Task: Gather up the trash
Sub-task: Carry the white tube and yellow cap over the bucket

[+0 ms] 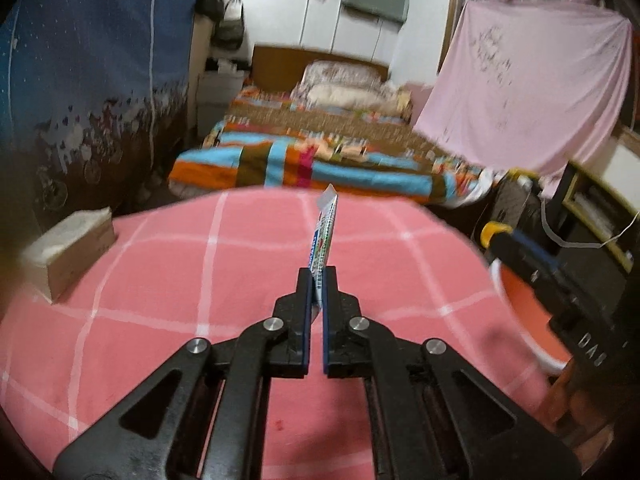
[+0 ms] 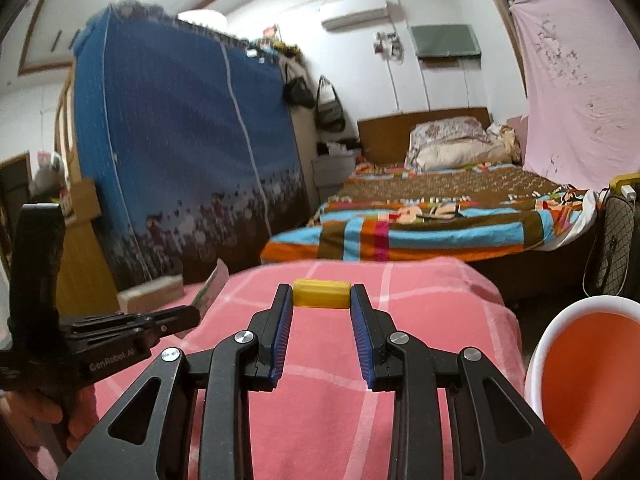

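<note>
We judge wrapper (image 1: 323, 240) light, flimsy, left tool (image 1: 319, 276) pinching edge; right tool (image 2: 322, 294) clamps stiff yellow piece (image 2: 321, 293); bin (image 2: 592, 364) four o'clock.

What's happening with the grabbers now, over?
Left gripper shut on a flat wrapper, held above the pink blanket. Right gripper shut on a yellow piece. Orange bin off to the right, path clear.

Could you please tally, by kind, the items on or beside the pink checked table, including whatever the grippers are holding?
Printed wrapper, in the left gripper: 1
Yellow cylinder, in the right gripper: 1
Cardboard box on the table: 1
Orange bin beside the table: 1
Total: 4
</note>
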Motion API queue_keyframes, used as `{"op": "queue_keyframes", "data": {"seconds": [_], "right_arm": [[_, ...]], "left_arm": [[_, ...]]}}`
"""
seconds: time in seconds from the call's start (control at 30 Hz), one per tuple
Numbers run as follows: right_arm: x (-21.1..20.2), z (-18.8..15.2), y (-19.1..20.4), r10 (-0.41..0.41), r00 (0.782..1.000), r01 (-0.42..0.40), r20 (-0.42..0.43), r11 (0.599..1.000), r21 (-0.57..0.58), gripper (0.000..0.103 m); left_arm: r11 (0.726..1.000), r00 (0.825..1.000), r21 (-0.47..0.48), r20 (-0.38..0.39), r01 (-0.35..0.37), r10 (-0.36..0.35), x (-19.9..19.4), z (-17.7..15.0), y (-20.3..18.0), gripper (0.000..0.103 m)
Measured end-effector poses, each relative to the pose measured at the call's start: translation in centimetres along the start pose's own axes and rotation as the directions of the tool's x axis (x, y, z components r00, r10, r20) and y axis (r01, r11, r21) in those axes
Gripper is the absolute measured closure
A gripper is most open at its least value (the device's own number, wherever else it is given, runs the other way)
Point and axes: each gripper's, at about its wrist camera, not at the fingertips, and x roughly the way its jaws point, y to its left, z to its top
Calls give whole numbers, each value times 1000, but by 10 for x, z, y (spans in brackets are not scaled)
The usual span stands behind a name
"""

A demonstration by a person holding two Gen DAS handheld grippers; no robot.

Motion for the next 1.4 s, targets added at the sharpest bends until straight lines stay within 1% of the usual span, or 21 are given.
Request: {"op": "queue_keyframes", "data": {"seconds": [0.1, 0.17, 0.23, 0.37, 0.47, 0.5, 0.6, 0.67, 0.73, 0.83, 0.9, 1.0, 1.1, 1.27, 1.4], "right_arm": [[-19, 3, -6, 6, 998, -8, 68, 1000, 27, 76], [-30, 6, -10, -7, 995, 5, 104, 1000, 27, 76], [-42, 8, -13, -34, 989, 33, 142, 999, 11, 76], [-65, 13, -23, -114, 969, 119, 219, 993, -12, 76], [-78, 13, -33, -153, 951, 161, 267, 987, -9, 76], [-84, 14, -37, -168, 943, 177, 286, 984, -4, 76], [-98, 14, -47, -213, 921, 221, 325, 975, 11, 76], [-105, 14, -55, -240, 909, 247, 340, 969, 22, 76], [-112, 14, -64, -271, 897, 274, 348, 961, 41, 76], [-121, 12, -79, -304, 885, 297, 353, 952, 76, 76], [-125, 11, -90, -336, 874, 323, 350, 942, 97, 76], [-131, 8, -105, -386, 860, 366, 332, 922, 126, 76], [-136, 4, -119, -421, 852, 394, 312, 907, 148, 76], [-139, 0, -130, -460, 841, 427, 285, 887, 173, 76], [-138, -2, -136, -480, 837, 444, 263, 876, 188, 76]], "left_arm": [[1000, 997, 0, 73, 27, -27, -14, 4, -12, 103], [999, 992, 13, 118, 43, -44, -23, 7, -22, 103], [998, 986, 31, 155, 57, -62, -29, 9, -32, 103], [992, 968, 87, 224, 94, -112, -42, 12, -57, 103], [981, 951, 146, 264, 126, -161, -48, 14, -79, 103], [976, 943, 170, 280, 138, -182, -50, 14, -87, 103], [958, 922, 230, 307, 169, -236, -53, 15, -108, 103], [942, 907, 275, 316, 193, -278, -55, 14, -124, 103], [928, 896, 310, 319, 208, -308, -54, 13, -137, 103], [909, 885, 350, 315, 226, -342, -52, 10, -152, 103], [895, 879, 369, 302, 249, -369, -48, 8, -160, 103], [879, 875, 387, 276, 278, -398, -42, 6, -172, 103], [866, 875, 399, 243, 302, -418, -34, 2, -184, 103], [845, 879, 411, 179, 342, -443, -19, -5, -200, 103], [840, 887, 406, 133, 359, -443, -6, -10, -210, 103]]}}
